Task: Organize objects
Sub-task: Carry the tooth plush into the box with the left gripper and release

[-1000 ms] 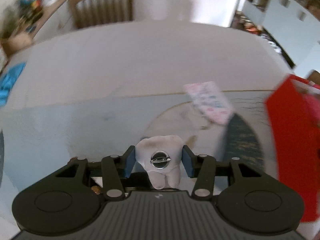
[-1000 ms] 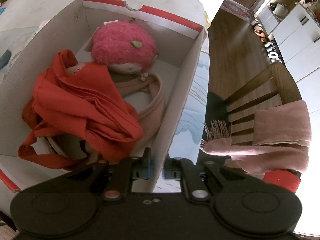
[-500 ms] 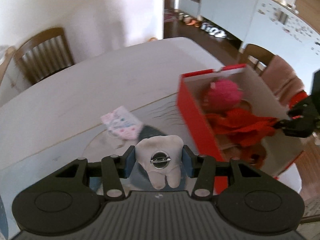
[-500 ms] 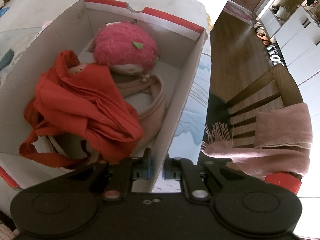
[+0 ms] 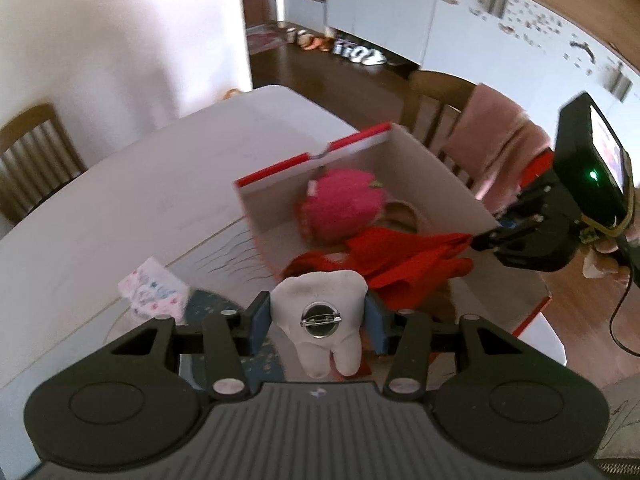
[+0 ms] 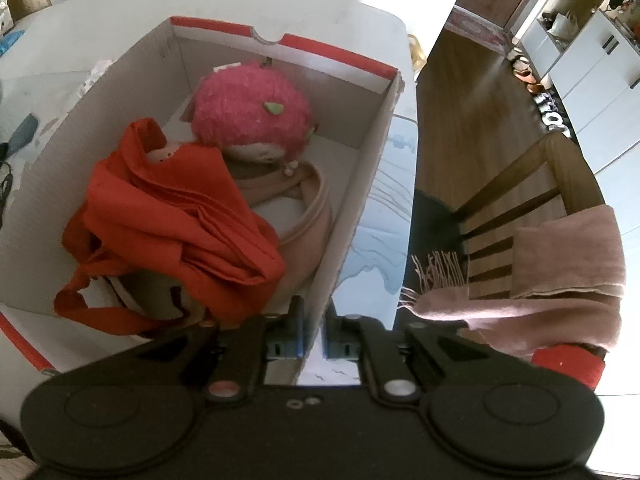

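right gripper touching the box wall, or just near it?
Touching. In the right wrist view the right gripper is shut on the box wall, a blue pad pressed to each face of the cardboard.

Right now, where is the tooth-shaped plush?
In the left wrist view, the tooth plush is clamped in the left gripper, just short of the red box's near edge.

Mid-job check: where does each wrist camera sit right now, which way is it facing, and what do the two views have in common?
Left wrist: on the left gripper, above the table, looking down toward the box; its pads clamp a tooth-shaped plush; the right gripper shows at the box's wall.
Right wrist: on the right gripper, looking steeply down into the box, jaws pinching its wall.
Shared: box, pink plush, red cloth.
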Demonstrator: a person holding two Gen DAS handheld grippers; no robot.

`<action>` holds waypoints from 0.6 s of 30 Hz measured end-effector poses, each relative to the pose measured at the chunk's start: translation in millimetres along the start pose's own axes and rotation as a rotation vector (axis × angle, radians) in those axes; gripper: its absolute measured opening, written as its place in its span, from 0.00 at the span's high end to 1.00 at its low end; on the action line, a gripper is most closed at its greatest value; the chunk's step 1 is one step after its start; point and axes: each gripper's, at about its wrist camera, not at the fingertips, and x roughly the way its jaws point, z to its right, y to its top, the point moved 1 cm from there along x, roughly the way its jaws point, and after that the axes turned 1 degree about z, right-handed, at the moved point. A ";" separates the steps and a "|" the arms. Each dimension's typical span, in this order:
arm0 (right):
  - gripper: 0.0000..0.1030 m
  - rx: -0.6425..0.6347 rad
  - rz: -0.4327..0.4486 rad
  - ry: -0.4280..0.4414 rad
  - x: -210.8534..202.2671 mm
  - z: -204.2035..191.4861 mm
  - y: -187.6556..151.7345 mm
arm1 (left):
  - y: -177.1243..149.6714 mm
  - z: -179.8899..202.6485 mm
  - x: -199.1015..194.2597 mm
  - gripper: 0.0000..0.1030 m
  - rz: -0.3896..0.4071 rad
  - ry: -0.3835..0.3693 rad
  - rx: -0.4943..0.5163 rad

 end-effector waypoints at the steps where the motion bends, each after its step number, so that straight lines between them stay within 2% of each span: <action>1: 0.94 0.002 0.000 0.002 -0.6 0.4 -0.4 | 2.0 5.2 2.4 0.54 -0.003 -0.008 0.010; 9: 0.94 0.006 0.003 0.001 0.6 1.0 -0.2 | 13.4 40.7 30.4 0.54 -0.028 -0.077 0.088; 14: 0.94 0.003 0.006 0.001 -0.2 0.7 -0.4 | 10.8 68.6 61.2 0.54 -0.075 -0.130 0.147; 18: 0.94 0.007 0.007 0.003 -0.3 1.7 -0.8 | 2.7 80.7 86.5 0.54 -0.117 -0.124 0.176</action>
